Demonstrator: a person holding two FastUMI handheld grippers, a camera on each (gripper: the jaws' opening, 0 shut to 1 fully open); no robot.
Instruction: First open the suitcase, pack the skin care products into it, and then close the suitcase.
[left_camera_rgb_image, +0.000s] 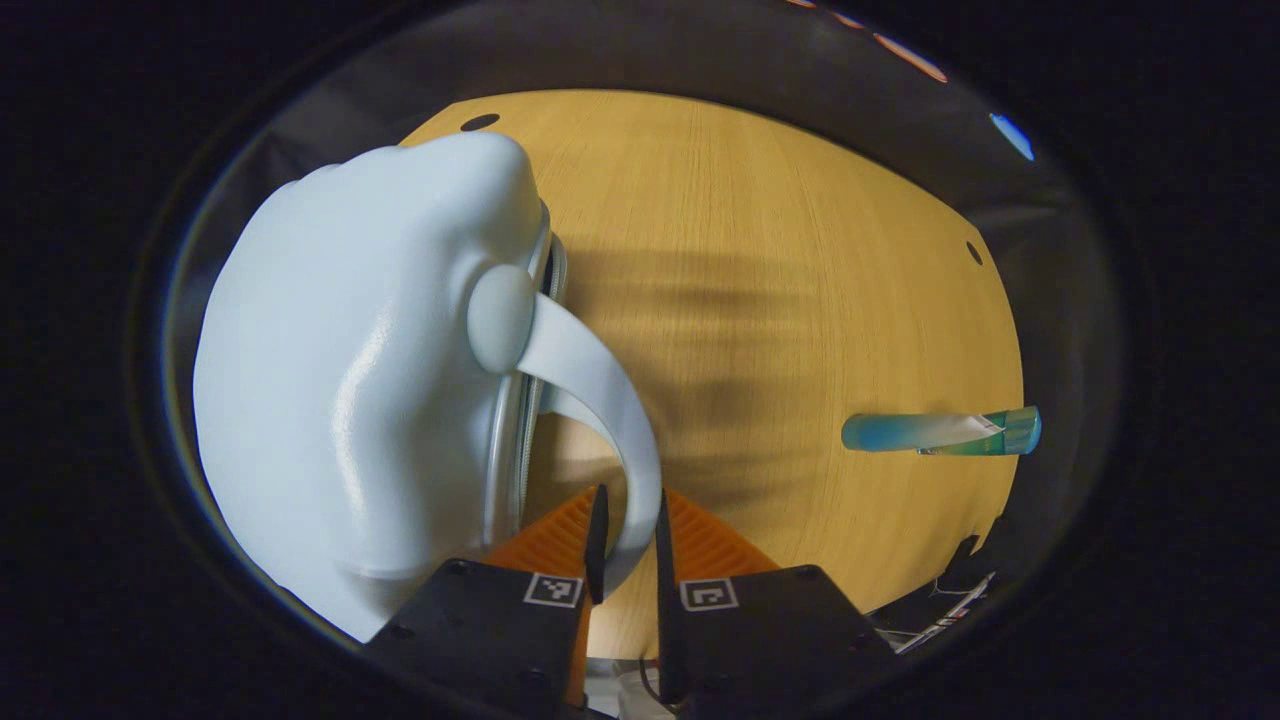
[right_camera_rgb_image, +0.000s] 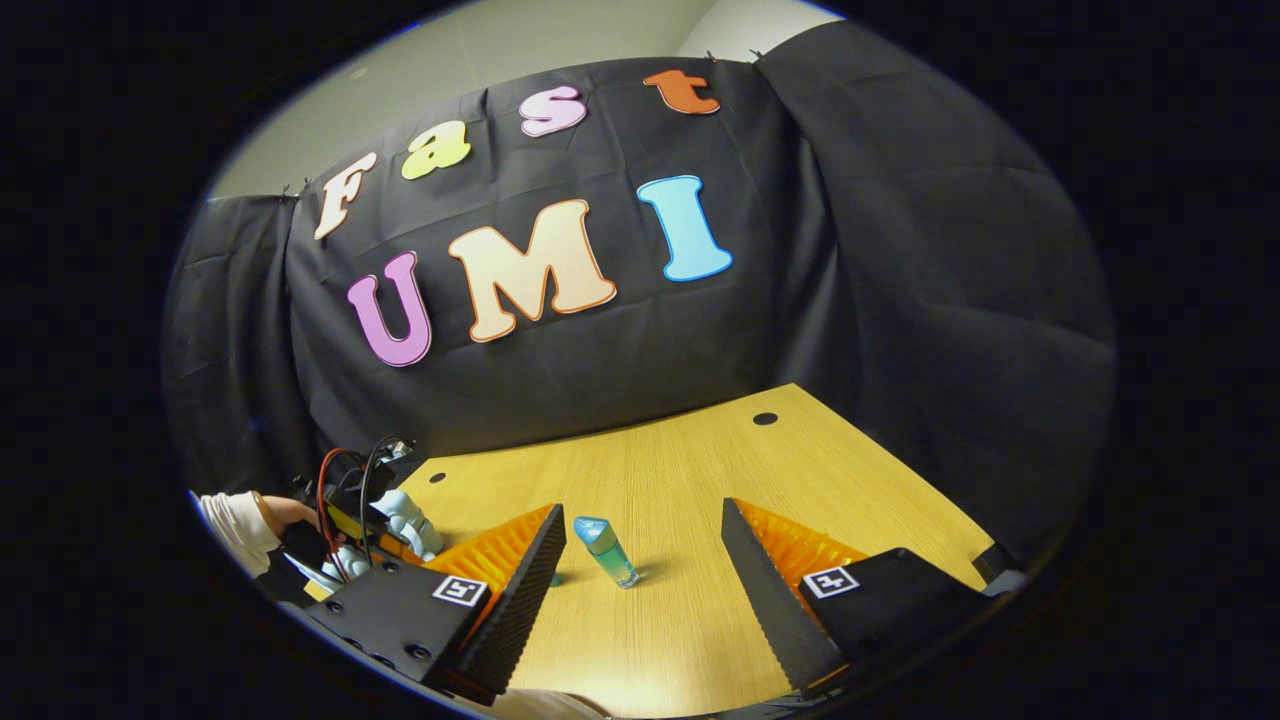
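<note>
One pale blue hard-shell suitcase (left_camera_rgb_image: 360, 400) stands at the left of the light wooden worktop (left_camera_rgb_image: 780, 300) in the left gripper view, its zip seam facing the camera and its curved pale handle strap (left_camera_rgb_image: 600, 390) arching down toward the lens. The left claw (left_camera_rgb_image: 630, 545) is clenched on that strap: both fingers press its lower end between them, with almost no gap left. The shell halves appear to sit together along the seam, so the case looks closed and the step in hand is judged to be the first one, getting the suitcase open or positioned for opening.

One skin care product can be counted: a slim teal-and-clear bottle (left_camera_rgb_image: 940, 432) lying on its side well apart from the suitcase, over toward the right of the worktop. In the right gripper view the same bottle (right_camera_rgb_image: 607, 550) lies on the wood ahead of the right claw (right_camera_rgb_image: 645, 580), whose fingers are spread wide and hold nothing. At the far left of that view a hand in a pale sleeve (right_camera_rgb_image: 250, 520) holds the other gripper beside the suitcase.

The next move probably calls for steadying the case by the strap while the seam is worked apart; whether a zip pull must be run first cannot be told from here. Only then can the released right claw close on the bottle and carry it across.
</note>
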